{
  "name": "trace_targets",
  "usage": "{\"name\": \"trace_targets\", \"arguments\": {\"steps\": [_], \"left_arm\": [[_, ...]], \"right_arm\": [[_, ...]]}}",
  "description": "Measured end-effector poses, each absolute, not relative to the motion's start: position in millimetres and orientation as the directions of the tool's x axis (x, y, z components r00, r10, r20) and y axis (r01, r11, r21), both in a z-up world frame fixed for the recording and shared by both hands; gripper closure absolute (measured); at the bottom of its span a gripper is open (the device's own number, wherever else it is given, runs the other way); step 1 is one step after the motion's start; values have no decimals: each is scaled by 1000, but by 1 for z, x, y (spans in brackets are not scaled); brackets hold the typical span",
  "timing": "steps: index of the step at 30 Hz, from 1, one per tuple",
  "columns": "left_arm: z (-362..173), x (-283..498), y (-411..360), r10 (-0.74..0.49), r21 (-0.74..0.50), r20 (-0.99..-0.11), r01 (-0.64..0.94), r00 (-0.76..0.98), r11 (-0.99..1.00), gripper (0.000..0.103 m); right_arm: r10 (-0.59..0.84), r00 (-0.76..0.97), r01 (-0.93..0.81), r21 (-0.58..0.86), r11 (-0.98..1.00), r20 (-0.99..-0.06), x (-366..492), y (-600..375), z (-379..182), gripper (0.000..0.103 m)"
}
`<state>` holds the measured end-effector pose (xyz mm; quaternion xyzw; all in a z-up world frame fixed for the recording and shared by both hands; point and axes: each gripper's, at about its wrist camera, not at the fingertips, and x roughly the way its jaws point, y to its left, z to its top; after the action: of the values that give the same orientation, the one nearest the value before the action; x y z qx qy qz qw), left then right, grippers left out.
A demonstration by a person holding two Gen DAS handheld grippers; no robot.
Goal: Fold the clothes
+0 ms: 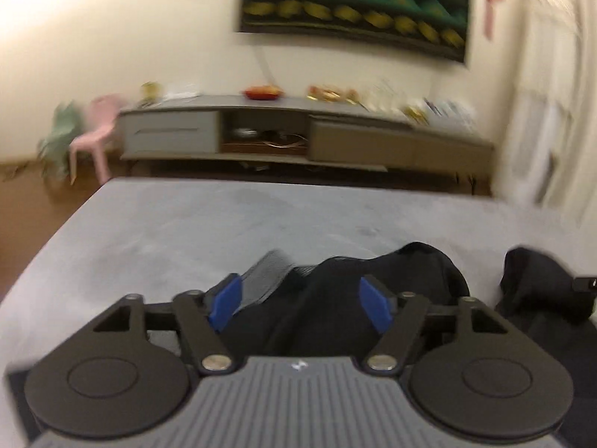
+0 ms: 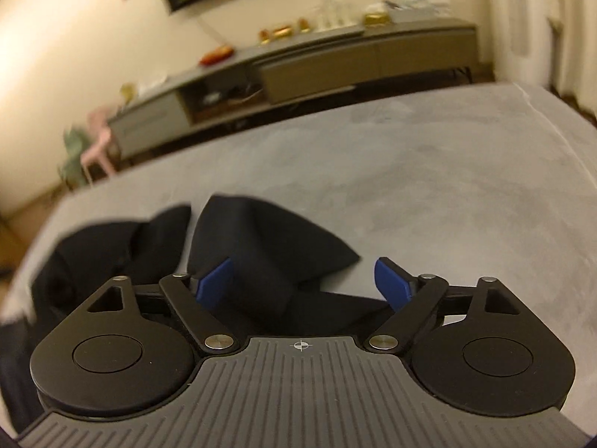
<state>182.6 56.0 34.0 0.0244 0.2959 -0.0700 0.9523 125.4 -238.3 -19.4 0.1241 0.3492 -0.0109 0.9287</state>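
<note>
Grey velvety bed (image 2: 429,171), crumpled black garment (image 2: 261,239), left gripper (image 1: 300,300) and right gripper (image 2: 304,280) both spread

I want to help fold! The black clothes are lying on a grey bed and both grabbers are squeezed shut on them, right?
Not quite. Both grabbers are open: in each wrist view the blue pads stand wide apart. The left gripper and right gripper have the black clothes between their pads without pinching them. The clothes do lie on the grey bed.
</note>
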Motion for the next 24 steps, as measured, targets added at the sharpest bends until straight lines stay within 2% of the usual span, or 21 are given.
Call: {"name": "trace_targets", "arguments": {"steps": [3, 5, 7, 8, 9, 10, 11, 13, 16, 18, 19, 20, 21, 22, 23, 24], "left_arm": [[10, 212, 20, -119, 89, -614, 219, 780, 972, 25], [-6, 212, 12, -152, 72, -649, 260, 745, 963, 20], [-21, 219, 1, -133, 98, -673, 266, 728, 959, 21], [-27, 224, -4, -112, 119, -682, 261, 723, 958, 39], [-33, 227, -5, -94, 132, -691, 252, 716, 959, 58], [-37, 231, -5, -79, 134, -702, 240, 708, 962, 100], [-35, 233, 2, -75, 108, -705, 211, 705, 972, 100], [-15, 228, 29, -68, 28, -658, 115, 750, 993, 101], [43, 202, 87, 52, -109, -506, -124, 861, 986, 101], [78, 174, 134, 163, -232, -405, -274, 900, 933, 100], [83, 164, 151, 221, -236, -389, -328, 894, 914, 99], [80, 158, 164, 268, -213, -399, -373, 877, 903, 97], [75, 154, 174, 302, -187, -421, -408, 855, 894, 94], [62, 157, 179, 301, -159, -474, -416, 827, 895, 85], [48, 161, 181, 285, -140, -526, -412, 801, 900, 80], [39, 162, 181, 270, -132, -556, -404, 786, 905, 80]], "right_arm": [[36, 751, 39, 98, 994, -659, 135, -207, -33, 14], [-1, 742, 12, 13, 1000, -670, 144, -190, -43, 14], [-21, 724, 1, -29, 1000, -690, 154, -186, -51, 26], [-4, 714, -6, -12, 1000, -700, 158, -186, -51, 51], [16, 703, -13, 9, 1000, -711, 162, -186, -50, 82], [36, 693, -20, 31, 999, -720, 166, -187, -49, 96], [56, 682, -26, 52, 998, -730, 170, -187, -49, 102], [19, 745, 20, 52, 998, -667, 161, -194, -29, 103], [-53, 856, 127, 109, 986, -514, 135, -220, 19, 103], [-185, 900, 239, 92, 967, -395, 104, -244, 52, 103], [-258, 889, 314, 92, 945, -377, 94, -261, 55, 103], [-331, 871, 388, 95, 917, -363, 85, -278, 57, 103], [-373, 836, 457, 135, 879, -402, 81, -300, 48, 103], [-406, 797, 523, 175, 834, -447, 78, -322, 38, 103], [-434, 754, 587, 211, 782, -492, 75, -345, 28, 96], [-429, 726, 628, 263, 733, -538, 73, -363, 17, 83]]}}
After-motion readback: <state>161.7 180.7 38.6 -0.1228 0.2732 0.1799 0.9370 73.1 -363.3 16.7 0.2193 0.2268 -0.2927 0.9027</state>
